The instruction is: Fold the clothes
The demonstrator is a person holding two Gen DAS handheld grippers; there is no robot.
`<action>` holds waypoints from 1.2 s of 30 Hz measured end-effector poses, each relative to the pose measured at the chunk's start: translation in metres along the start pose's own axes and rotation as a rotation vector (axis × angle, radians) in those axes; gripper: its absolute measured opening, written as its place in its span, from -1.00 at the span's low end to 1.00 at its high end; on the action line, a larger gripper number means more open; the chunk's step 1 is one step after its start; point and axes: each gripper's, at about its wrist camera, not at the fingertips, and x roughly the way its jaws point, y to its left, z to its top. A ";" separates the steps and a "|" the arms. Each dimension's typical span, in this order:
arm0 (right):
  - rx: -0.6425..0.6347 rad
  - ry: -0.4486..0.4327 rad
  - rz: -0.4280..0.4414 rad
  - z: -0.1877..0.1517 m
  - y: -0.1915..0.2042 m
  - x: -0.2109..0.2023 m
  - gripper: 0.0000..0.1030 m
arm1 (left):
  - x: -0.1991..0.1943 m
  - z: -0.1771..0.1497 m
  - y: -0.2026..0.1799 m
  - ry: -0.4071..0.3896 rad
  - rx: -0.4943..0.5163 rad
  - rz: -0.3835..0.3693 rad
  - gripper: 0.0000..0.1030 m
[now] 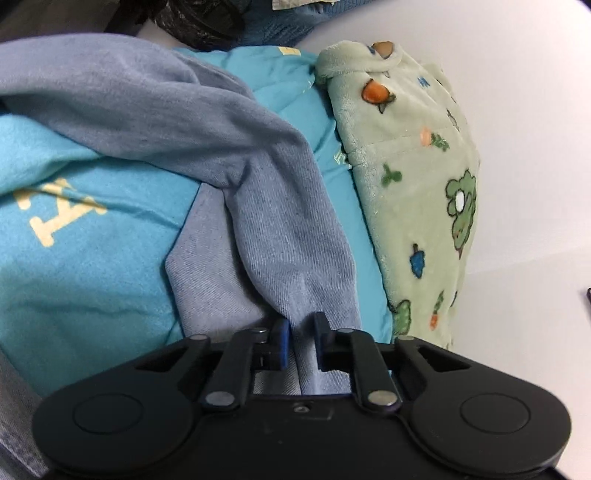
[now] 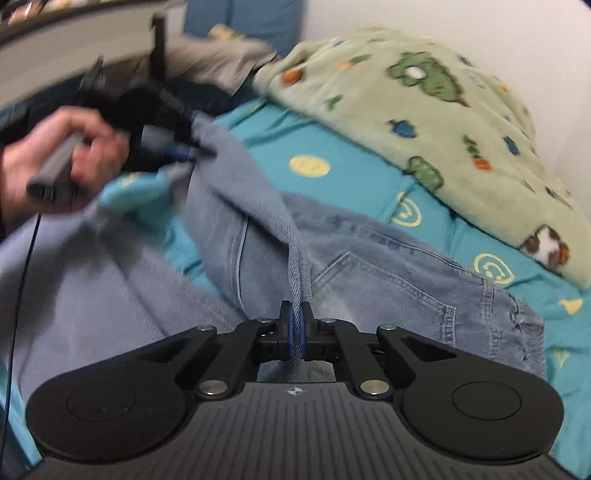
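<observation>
Denim jeans (image 2: 388, 266) lie across a teal bedsheet (image 2: 332, 147) w/ yellow prints, part lifted off it. Right gripper (image 2: 296, 325) is clamped tight on a thin bunched ridge of denim, pads pressed together w/ cloth running straight up between them. Left gripper (image 1: 301, 332) has its pads a little apart w/ a fold of denim between; fabric fills the gap, so it looks pinched, but how firmly I can't tell. In the right wrist view the left gripper shows far off, at the hand (image 2: 55, 162), w/ denim at its tip, blurred.

Judgement: both tools hold one stretch of cloth up off the bed, mid-fold or mid-spread; frames fit either, can't say which. To do it well: keep both grips level so the edge btwn them hangs taut, no sag. Right grip has little cloth in it, so pull gently or it slips. Watch that the sheet isn't caught in the left jaws along w/ the denim. Green fleece blanket (image 1: 413, 177) sits just beside the jeans on the sheet, touching or near; keep the denim from dragging over it.

Hard to make out: which part of the jeans each tool holds (hem, waistband?) – not clear. A pocket (image 2: 406, 284) shows, so that's the seat side. Legs' far ends are cut off at frame edge. Left side of the right wrist view is motion-blurred. Dark clutter (image 1: 199, 22) at top is unreadable.
</observation>
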 end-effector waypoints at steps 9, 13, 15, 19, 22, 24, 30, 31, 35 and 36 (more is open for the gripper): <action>-0.056 0.002 0.135 0.003 0.017 -0.014 -0.99 | 0.007 -0.012 0.017 -0.018 -0.004 0.001 -0.77; 0.034 -0.002 0.210 0.002 0.005 -0.018 -0.99 | 0.011 -0.013 0.015 -0.021 0.022 0.011 -0.77; 0.074 -0.017 0.230 0.003 -0.001 -0.023 -0.99 | 0.011 -0.013 0.014 -0.024 0.031 0.016 -0.77; 0.072 -0.023 0.225 0.003 0.000 -0.026 -0.99 | 0.009 -0.014 0.012 -0.034 0.035 0.015 -0.76; 0.048 -0.026 0.221 0.004 0.004 -0.028 -0.98 | 0.008 -0.016 0.011 -0.042 0.025 0.014 -0.76; 0.032 -0.029 0.218 0.004 0.007 -0.029 -0.98 | 0.006 -0.017 0.011 -0.045 0.014 0.014 -0.76; 0.044 -0.055 0.165 -0.005 0.008 -0.021 -0.99 | -0.019 -0.016 0.002 -0.054 -0.013 0.042 -0.61; 0.050 -0.070 0.158 -0.007 0.008 -0.022 -0.99 | -0.026 -0.018 -0.002 -0.050 -0.004 0.057 -0.58; 0.106 -0.127 0.140 -0.016 0.006 -0.026 -0.99 | -0.058 -0.033 -0.013 -0.043 0.030 0.095 -0.40; 0.133 -0.139 0.139 -0.018 0.004 -0.027 -0.99 | -0.066 -0.039 -0.016 -0.045 0.028 0.099 -0.40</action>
